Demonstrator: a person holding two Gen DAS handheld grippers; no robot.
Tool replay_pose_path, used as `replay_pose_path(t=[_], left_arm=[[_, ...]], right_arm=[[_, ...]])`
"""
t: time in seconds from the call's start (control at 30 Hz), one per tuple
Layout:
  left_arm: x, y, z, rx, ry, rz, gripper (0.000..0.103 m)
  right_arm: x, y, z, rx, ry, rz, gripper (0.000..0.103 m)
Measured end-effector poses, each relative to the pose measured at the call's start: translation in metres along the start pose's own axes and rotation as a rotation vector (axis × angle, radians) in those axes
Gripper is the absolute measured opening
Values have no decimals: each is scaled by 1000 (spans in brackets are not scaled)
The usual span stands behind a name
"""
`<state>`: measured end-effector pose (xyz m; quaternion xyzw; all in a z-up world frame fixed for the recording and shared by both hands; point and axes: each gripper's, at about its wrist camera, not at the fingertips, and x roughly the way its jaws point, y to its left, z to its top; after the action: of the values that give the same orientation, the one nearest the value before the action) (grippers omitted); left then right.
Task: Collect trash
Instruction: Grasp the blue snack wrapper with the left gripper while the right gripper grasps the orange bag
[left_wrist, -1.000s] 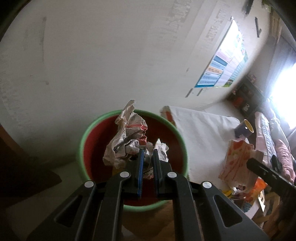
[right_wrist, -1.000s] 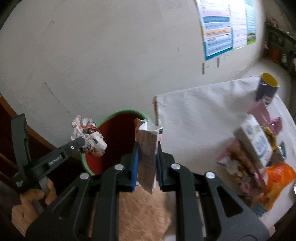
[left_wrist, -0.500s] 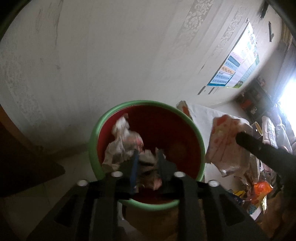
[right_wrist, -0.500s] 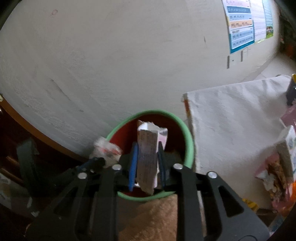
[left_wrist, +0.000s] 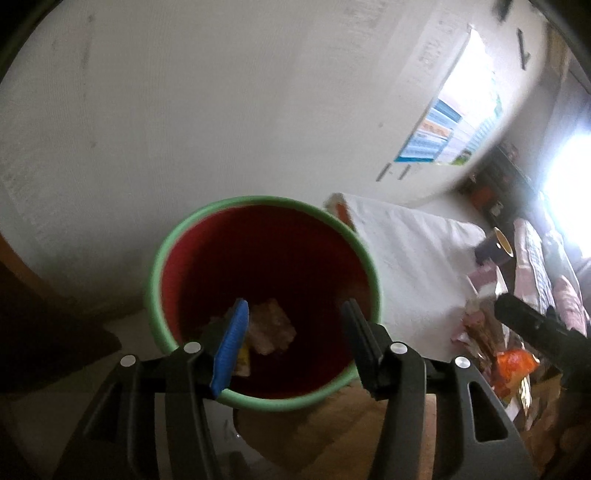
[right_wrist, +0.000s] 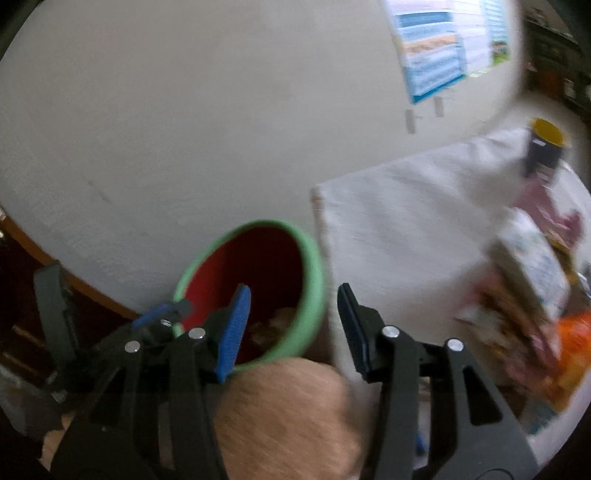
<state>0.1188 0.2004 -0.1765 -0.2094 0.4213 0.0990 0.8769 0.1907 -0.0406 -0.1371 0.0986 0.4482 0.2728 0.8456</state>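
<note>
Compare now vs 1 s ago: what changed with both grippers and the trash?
Both let go. The left gripper released its crumpled paper, the right gripper its flattened carton; both sets of jaws are opening with nothing between them. Trash now lies at the bottom of the bin. Unchanged: the bin by the wall, the cup and leftover wrappers on the white cloth.

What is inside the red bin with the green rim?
Crumpled paper trash lies at the bottom of the bin. The left gripper's finger covers part of it; the rest is dark.
</note>
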Motion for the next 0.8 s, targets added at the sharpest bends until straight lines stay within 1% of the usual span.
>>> replay_pose_path(t=[0.07,0.17,0.23,0.33,0.37,0.4,0.47,0.53,0.6,0.63,0.7,0.77,0.8], left_arm=[[0,-12,-1,29,7,-14,52],[1,-32,-5,75,21,-39,53],[1,-45,-8,104,30,-54,53],[3,-70,-15,158,60,-94,55],[4,-77,-18,173,71,-107,57],[4,-84,-21,185,83,-120,57],[9,-106,-28,226,126,-156,58],[13,-128,-37,285,161,-186,58],[17,-155,-50,388,206,-206,60],[18,-163,-54,423,220,-211,62],[21,-185,-66,514,239,-208,63],[25,-198,-75,563,257,-203,63],[30,-203,-79,580,274,-200,63]], right_arm=[[-18,-24,-6,29,-24,-56,48],[-51,-65,-19,75,-76,-173,48],[-77,-98,-31,123,-126,-278,48],[-100,-141,-50,213,-169,-390,48],[-105,-159,-58,274,-168,-402,48],[-108,-175,-65,335,-164,-394,48],[-109,-197,-76,403,-156,-388,48],[-103,-211,-83,433,-136,-395,48],[-95,-221,-92,475,-122,-372,51],[-90,-223,-95,487,-118,-359,53],[-84,-227,-99,488,-108,-350,53],[-78,-230,-100,484,-96,-330,56],[-74,-231,-99,484,-90,-324,56]])
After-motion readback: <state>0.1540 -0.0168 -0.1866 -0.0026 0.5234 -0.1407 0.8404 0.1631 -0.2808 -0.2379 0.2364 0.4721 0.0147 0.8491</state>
